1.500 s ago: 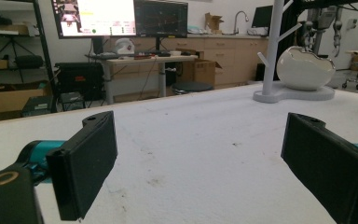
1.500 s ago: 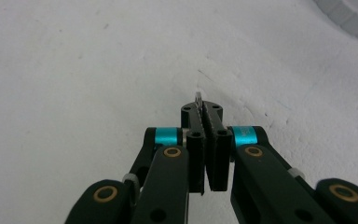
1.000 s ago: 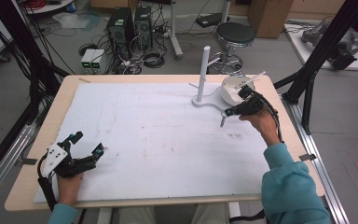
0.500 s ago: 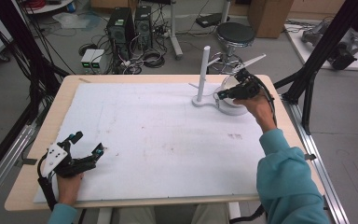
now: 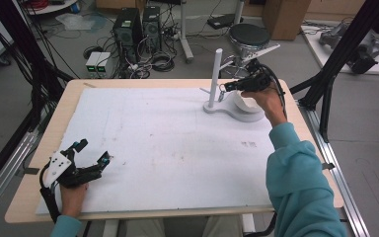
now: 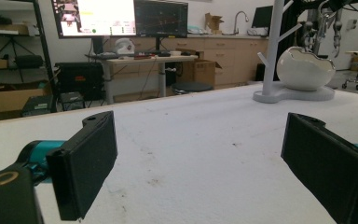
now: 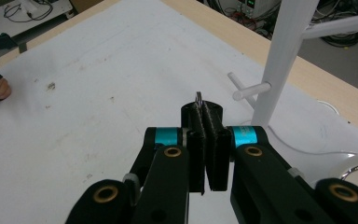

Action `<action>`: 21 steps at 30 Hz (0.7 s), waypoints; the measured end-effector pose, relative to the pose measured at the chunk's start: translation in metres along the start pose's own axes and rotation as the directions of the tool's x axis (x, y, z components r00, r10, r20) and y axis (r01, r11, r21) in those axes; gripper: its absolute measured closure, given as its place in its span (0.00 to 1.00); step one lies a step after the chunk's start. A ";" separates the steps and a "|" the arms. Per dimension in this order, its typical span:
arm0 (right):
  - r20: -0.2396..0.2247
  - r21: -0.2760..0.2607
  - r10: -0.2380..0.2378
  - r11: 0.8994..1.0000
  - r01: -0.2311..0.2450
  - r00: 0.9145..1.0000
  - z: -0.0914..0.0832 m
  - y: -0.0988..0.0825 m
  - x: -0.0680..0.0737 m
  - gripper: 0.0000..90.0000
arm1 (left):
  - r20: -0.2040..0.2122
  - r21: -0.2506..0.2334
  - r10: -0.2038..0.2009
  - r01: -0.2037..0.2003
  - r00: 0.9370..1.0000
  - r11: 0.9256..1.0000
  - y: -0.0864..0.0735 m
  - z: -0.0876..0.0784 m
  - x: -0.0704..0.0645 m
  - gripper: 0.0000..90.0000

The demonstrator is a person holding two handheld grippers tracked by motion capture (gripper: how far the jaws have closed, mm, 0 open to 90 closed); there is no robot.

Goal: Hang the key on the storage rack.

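A white stand (image 5: 216, 74) with side pegs rises at the far right of the table, and a white bowl (image 5: 244, 104) sits on its base. My right gripper (image 5: 225, 87) hovers just right of the post, above the bowl, shut on a small metal ring (image 5: 221, 93) that dangles below its tips. In the right gripper view the ring's thin edge (image 7: 198, 96) pokes out between the closed jaws (image 7: 203, 109), close to a short peg (image 7: 251, 89) on the post (image 7: 286, 56). My left gripper (image 5: 93, 151) rests open near the front left edge, with nothing between its jaws (image 6: 200, 144).
A white mat (image 5: 168, 143) covers the wooden table (image 5: 69, 106). In the left gripper view the stand (image 6: 272, 46) and the bowl (image 6: 305, 70) stand far off to the right. Black frame struts (image 5: 333, 74) flank the table's right side.
My right gripper has lifted from beside the bowl and moved left toward the stand's post, with the ring in it. The left gripper has stayed still.
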State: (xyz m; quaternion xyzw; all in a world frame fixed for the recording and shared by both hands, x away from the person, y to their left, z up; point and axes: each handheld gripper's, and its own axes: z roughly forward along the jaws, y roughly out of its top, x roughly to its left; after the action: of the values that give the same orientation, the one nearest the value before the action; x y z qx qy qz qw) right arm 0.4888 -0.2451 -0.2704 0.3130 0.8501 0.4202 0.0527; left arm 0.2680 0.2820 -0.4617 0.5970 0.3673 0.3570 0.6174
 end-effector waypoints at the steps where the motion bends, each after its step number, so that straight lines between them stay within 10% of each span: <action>1: 0.000 0.000 -0.003 1.000 0.003 1.000 0.001 0.002 -0.001 0.99 | 0.000 0.000 0.001 -0.001 1.000 1.000 0.000 0.000 0.000 0.12; 21: 0.013 0.047 -0.011 0.999 0.010 1.000 0.020 0.013 -0.014 0.99 | 0.000 0.001 0.001 -0.001 1.000 1.000 0.000 0.000 0.000 0.12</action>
State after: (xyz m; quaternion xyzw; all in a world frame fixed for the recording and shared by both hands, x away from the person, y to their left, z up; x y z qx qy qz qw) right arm 0.5136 -0.2341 -0.2764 0.3125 0.8610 0.3978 0.0532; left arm 0.2679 0.2820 -0.4617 0.5974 0.3671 0.3572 0.6171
